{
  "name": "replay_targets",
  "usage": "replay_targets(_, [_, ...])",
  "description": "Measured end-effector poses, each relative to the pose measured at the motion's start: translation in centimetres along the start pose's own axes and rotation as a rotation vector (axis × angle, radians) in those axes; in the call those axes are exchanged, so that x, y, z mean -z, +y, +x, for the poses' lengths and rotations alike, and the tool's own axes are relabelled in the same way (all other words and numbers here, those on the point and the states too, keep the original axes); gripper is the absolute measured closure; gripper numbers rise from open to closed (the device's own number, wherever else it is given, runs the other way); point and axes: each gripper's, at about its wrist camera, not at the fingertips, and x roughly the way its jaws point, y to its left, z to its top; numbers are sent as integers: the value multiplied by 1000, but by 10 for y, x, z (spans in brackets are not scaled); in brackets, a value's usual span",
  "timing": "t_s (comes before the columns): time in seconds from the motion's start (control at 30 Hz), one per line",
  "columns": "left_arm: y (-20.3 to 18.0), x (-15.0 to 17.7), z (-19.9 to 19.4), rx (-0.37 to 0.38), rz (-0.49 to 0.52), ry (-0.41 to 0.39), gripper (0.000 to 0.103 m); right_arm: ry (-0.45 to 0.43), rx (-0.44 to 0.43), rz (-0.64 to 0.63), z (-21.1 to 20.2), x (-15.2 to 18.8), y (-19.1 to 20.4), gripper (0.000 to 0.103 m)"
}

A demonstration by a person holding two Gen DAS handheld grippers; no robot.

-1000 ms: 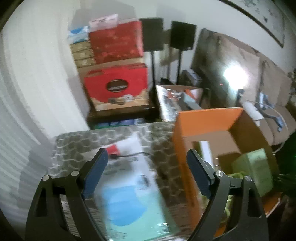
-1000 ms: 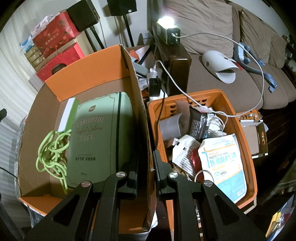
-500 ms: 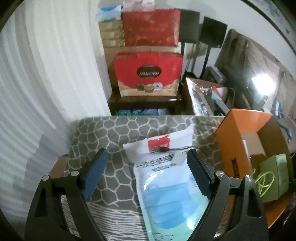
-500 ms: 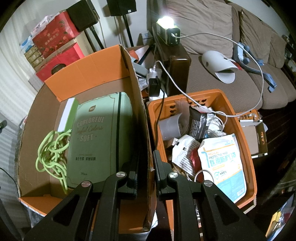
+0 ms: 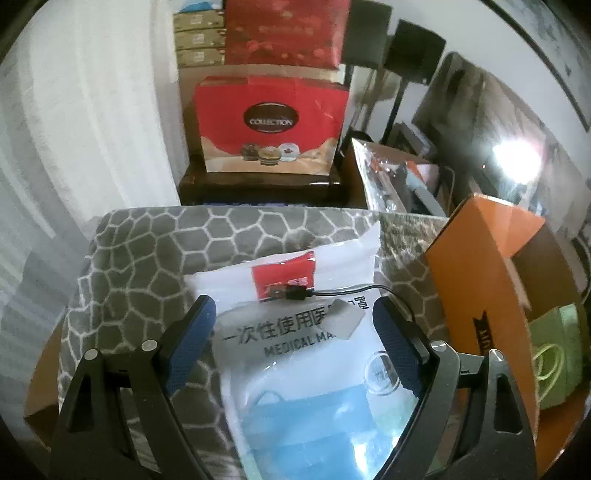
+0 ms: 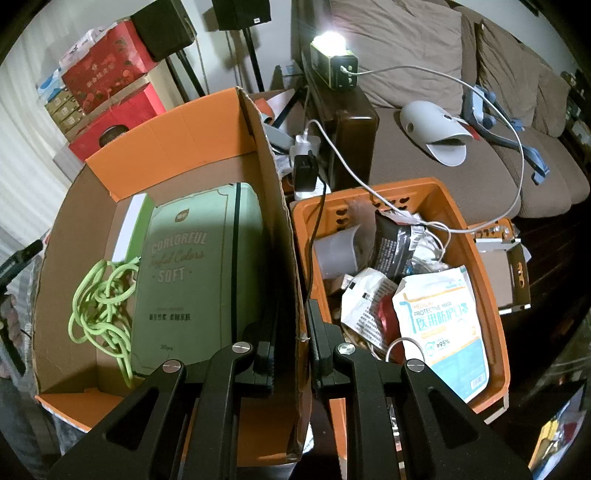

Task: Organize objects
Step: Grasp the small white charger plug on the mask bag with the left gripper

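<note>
My left hand-held gripper (image 5: 293, 325) is spread wide over the mask pack (image 5: 314, 354), which lies on the honeycomb-patterned cloth (image 5: 147, 266) with a black cable (image 5: 332, 293) across it. Red gift boxes (image 5: 271, 122) are stacked dead ahead. My right hand-held gripper (image 6: 291, 325) is clamped on the cardboard box (image 6: 280, 236) wall, with the orange basket (image 6: 495, 332) just right of it and a brown sofa (image 6: 424, 66) beyond.

A brown sofa (image 6: 461, 122) with loose back cushions (image 6: 399, 44) runs along the right side. A lit lamp (image 6: 334, 62) glares from the top of a dark wooden stand (image 6: 351, 140) at its near end. Two black speakers (image 6: 162, 29) on thin stands rise against a pale wall (image 5: 424, 14). White curtains (image 5: 74, 129) hang at the left. Red gift boxes (image 5: 271, 122) are stacked on a low dark table (image 5: 258, 184).
</note>
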Motion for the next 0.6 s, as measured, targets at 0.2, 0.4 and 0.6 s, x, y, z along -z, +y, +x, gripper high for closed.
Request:
replay_targets(0.2, [-12,3,14,-14,53,-14,20,0,1,-1,0,0,0,88])
replay_targets(0.4, [-15,10,22,-23,70,2,42,0,2,-1,0,0,0,88])
replay_targets(0.6, [-13,13,25,-11,61,6,76,-1,2,-2,0,0,0,88])
